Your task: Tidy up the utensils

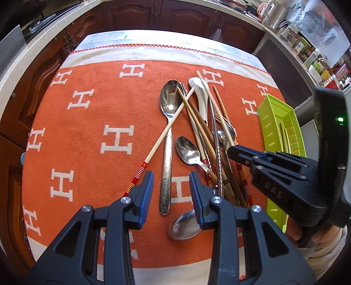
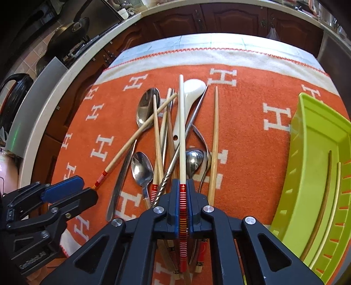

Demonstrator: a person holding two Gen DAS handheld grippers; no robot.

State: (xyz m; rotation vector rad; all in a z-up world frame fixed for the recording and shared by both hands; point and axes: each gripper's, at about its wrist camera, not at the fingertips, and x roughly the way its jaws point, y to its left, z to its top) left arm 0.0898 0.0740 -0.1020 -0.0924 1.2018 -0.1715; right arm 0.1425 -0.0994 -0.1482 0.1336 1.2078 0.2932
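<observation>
A heap of utensils lies on the orange cloth (image 1: pixel 92 122): a large steel spoon (image 1: pixel 169 98), a small steel spoon (image 1: pixel 187 150), a white ceramic spoon (image 1: pixel 198 87), a fork and several chopsticks. My right gripper (image 2: pixel 182 184) is shut on the red-banded end of a pale chopstick (image 2: pixel 181 131), which points away over the heap. My left gripper (image 1: pixel 171 177) hangs open above the large spoon's handle, pads apart and touching nothing. Another red-banded chopstick (image 1: pixel 166 131) lies aslant by its left finger. The green tray (image 2: pixel 311 153) on the right holds two chopsticks (image 2: pixel 324 186).
The cloth-covered table ends at a white border at the far side. Dark wooden cabinets (image 1: pixel 175 15) and a pale counter ring it. Pans (image 2: pixel 72 30) sit at the far left, jars and a kettle (image 1: pixel 274 13) at the far right. A steel spoon (image 1: pixel 184 225) lies below my left gripper.
</observation>
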